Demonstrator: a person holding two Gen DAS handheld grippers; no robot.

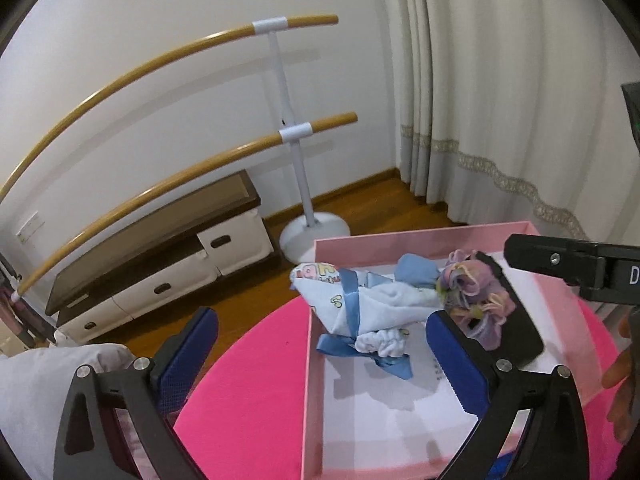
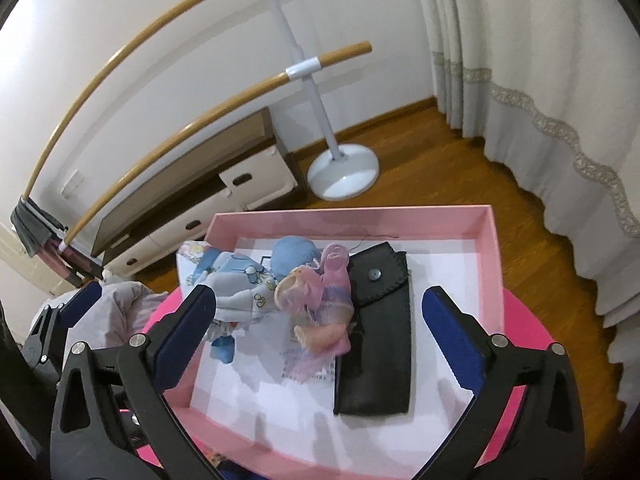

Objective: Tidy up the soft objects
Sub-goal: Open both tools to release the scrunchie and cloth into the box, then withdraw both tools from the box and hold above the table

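The left gripper (image 1: 320, 364) stands wide apart with nothing between its blue pads, hanging over the near left edge of the pink box (image 1: 424, 234). The right gripper (image 2: 320, 332) is spread just as wide and empty, above the middle of the same box. Inside the box lie a pale blue cloth bundle (image 2: 240, 292) tied with a blue ribbon (image 1: 352, 300), its end draped over the left wall, a pink and purple cloth bundle (image 2: 324, 292) touching it, and a black case (image 2: 380, 332) flat on the white lining beside that. The box sits on a bright pink tabletop (image 1: 248, 380). Beyond are a wooden floor (image 2: 440, 160), a low cabinet (image 1: 160, 260), a barre stand (image 1: 296, 160) and curtains (image 1: 500, 100).
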